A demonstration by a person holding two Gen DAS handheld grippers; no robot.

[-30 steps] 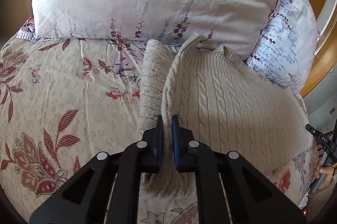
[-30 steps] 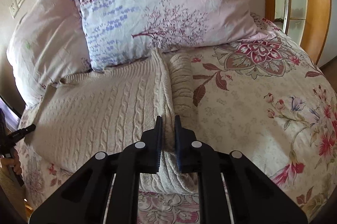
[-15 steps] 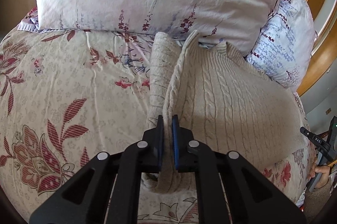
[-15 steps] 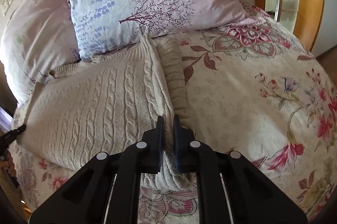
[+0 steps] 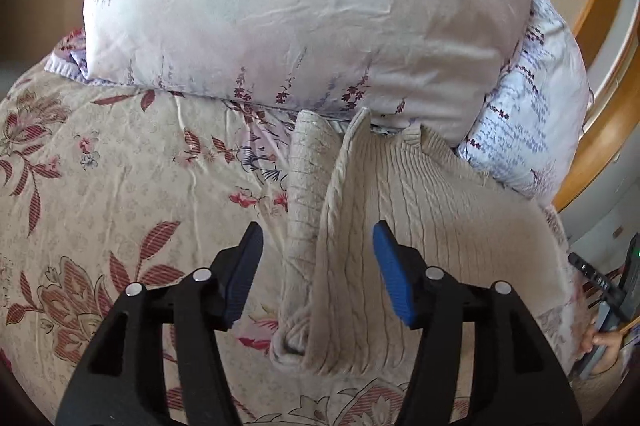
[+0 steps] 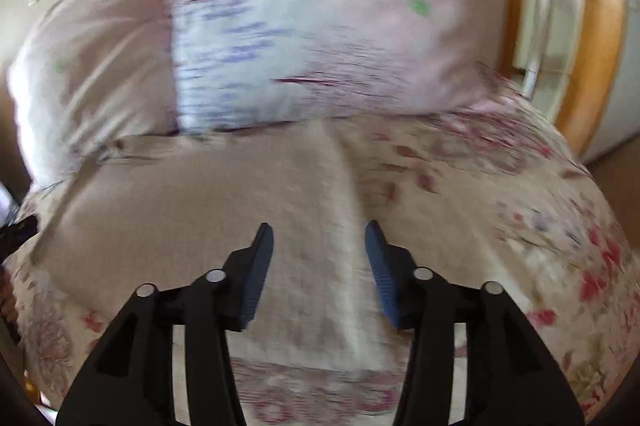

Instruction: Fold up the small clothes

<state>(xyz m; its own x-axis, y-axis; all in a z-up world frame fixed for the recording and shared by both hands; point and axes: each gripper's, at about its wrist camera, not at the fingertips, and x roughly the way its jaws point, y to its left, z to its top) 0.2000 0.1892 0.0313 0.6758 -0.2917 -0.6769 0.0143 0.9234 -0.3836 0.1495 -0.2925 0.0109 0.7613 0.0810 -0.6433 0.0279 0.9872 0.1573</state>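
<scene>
A cream cable-knit sweater lies on the floral bedspread, its top edge against the pillows. One sleeve lies folded along the sweater's left side. My left gripper hovers over that folded edge with its jaws opening; the knit lies below them and the pads do not press on it. The right wrist view is blurred by motion. There the sweater spreads left of centre, and my right gripper is above its right edge, jaws opening, nothing pinched between them.
Two floral pillows lean at the head of the bed, in front of a wooden headboard. At the far right edge of the left wrist view a hand holds the other gripper's handle. Floral bedspread extends right of the sweater.
Both grippers were shut on the sweater's folded side edges and have let go, jaws now apart. The right gripper has moved, so its view is blurred; the fold lies flatter.
</scene>
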